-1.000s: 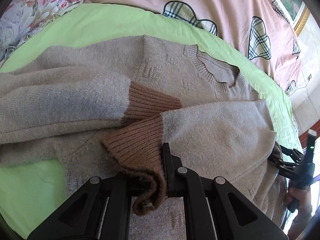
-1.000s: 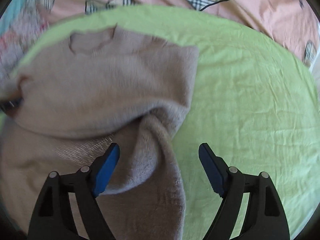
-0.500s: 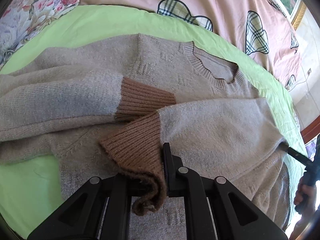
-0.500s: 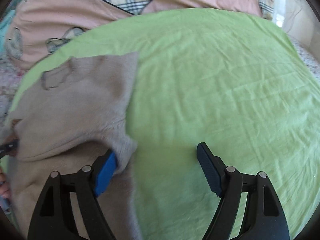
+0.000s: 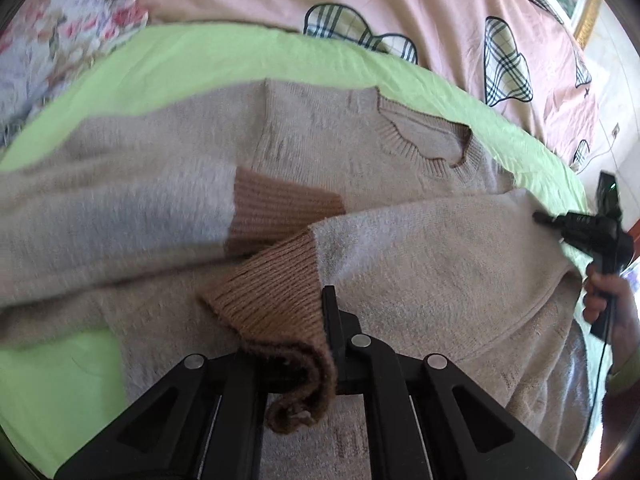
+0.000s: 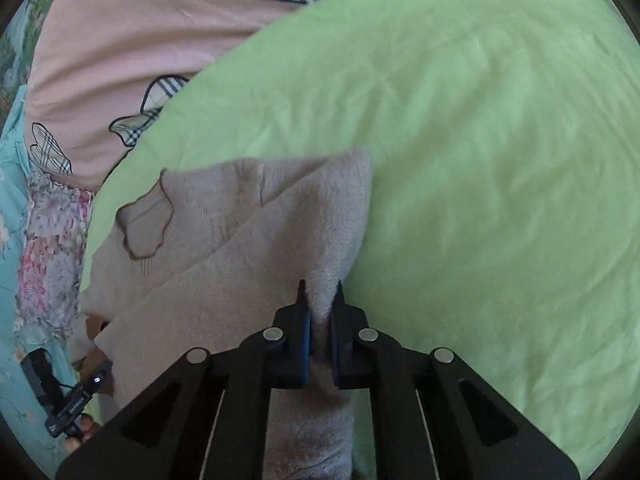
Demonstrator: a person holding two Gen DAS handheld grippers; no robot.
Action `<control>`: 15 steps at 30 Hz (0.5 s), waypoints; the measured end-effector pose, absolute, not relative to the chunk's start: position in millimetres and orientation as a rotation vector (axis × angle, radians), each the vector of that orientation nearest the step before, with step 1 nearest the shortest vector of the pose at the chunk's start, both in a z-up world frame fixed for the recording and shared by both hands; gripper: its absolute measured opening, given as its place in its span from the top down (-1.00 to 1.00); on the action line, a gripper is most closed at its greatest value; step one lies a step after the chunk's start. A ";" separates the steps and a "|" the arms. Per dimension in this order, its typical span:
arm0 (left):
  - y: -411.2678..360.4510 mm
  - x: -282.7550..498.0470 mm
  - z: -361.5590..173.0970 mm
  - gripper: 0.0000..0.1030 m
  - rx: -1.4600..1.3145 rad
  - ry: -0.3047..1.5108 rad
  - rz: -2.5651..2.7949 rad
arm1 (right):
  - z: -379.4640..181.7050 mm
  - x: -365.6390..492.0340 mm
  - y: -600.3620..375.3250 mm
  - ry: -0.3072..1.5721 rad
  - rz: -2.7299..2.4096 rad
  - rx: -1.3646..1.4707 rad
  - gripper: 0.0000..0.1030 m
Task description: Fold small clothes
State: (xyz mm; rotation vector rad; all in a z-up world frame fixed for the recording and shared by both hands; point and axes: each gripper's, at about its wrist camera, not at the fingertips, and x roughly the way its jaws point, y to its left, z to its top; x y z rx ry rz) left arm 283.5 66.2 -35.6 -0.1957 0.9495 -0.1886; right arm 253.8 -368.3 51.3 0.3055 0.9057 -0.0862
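Across the middle of both frames, on the green bedsheet point(image 6: 500, 140), lay the soft, floppy beige knit sweater point(image 5: 360, 152), best taken at its edges: the left gripper point(image 5: 320, 344) was clenched on its brown ribbed cuff point(image 5: 276, 304) and the right gripper point(image 6: 320, 300) on its folded side edge.

Beige sweater point(image 5: 400, 264), sleeves folded inward

The sweater point(image 5: 360, 148) lay flat on the sheet point(image 5: 180, 60), its neck opening point(image 5: 428, 140) at the far side. Behind the sheet lay the quilt point(image 5: 400, 4). Both sleeves were folded across the body — the left sleeve's cuff point(image 5: 280, 208) just behind the right sleeve's cuff point(image 5: 276, 296), touching it.
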 end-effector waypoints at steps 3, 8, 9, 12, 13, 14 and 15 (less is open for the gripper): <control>67.2 289.8 -42.0 0.91 -0.200 0.968 -0.177 | 53.0 257.9 -374.1 0.876 -0.118 0.310 0.84; 74.9 275.4 -39.6 0.75 -0.196 0.970 -0.188 | 38.1 253.6 -370.1 0.910 -0.141 0.294 0.66; 77.4 271.4 -37.7 0.73 -0.195 0.970 -0.189 | 42.0 245.0 -368.7 0.903 -0.140 0.312 0.59; 87.0 255.4 -29.2 0.71 -0.174 0.956 -0.179 | 55.1 214.3 -355.6 0.853 -0.103 0.323 0.15; 89.8 250.3 -25.3 0.71 -0.159 0.948 -0.171 | 58.4 203.3 -348.3 0.843 -0.085 0.314 0.00; 93.0 245.1 -20.1 0.71 -0.139 0.936 -0.159 | 60.6 190.4 -338.7 0.840 -0.055 0.307 -0.03; 95.5 241.5 -17.0 0.71 -0.129 0.929 -0.152 | 60.3 184.8 -331.7 0.841 -0.035 0.308 -0.03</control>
